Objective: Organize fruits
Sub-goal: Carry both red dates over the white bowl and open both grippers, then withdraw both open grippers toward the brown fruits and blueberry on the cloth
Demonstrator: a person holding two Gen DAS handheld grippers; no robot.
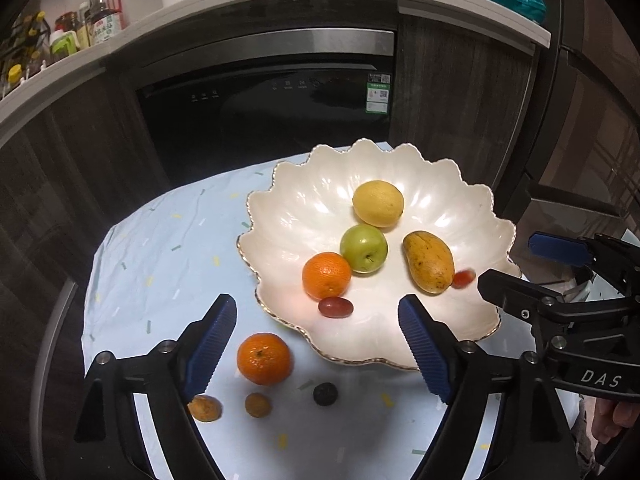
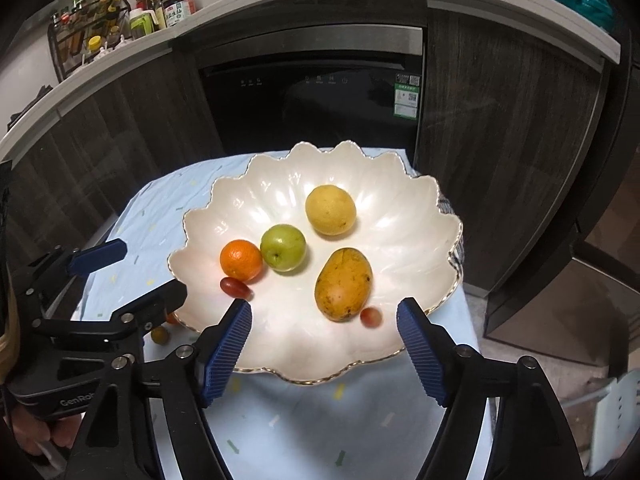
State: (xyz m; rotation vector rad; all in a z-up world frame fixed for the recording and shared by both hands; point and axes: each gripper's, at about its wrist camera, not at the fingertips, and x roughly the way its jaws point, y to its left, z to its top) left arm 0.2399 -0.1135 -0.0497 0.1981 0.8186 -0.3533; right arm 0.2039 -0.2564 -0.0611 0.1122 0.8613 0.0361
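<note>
A white scalloped ceramic bowl with a gilt rim [image 1: 280,200] is seen on a pale blue cloth-covered table [image 1: 160,248], ahead of both tools. Inside it, a yellow-orange mango with dark specks [image 2: 343,285] is laid with its long axis running away from the right gripper [image 2: 324,346] and tilted slightly to that gripper's right, its narrower end nearest the blue pads. A small red grape tomato [image 2: 370,317], blurred in the left view, is shown just beside the mango's near end, between and just beyond the right gripper's parted fingers and gripped by neither. A darker oblong red tomato [image 1: 335,306] is pictured lengthwise across the left gripper's [image 1: 316,340] line, just beyond its spread fingers and near an orange tangerine [image 1: 326,274], a green apple [image 1: 363,248] and a yellow lemon [image 1: 377,203]. Both grippers are angled downward over the bowl's near rim, released, nothing between the pads. Outside the bowl, between the left gripper's fingers, a second orange tangerine [image 1: 263,358] is seen on the cloth, with two small brownish round fruits [image 1: 204,408] and a small dark round fruit [image 1: 325,394] nearer the tool.
</note>
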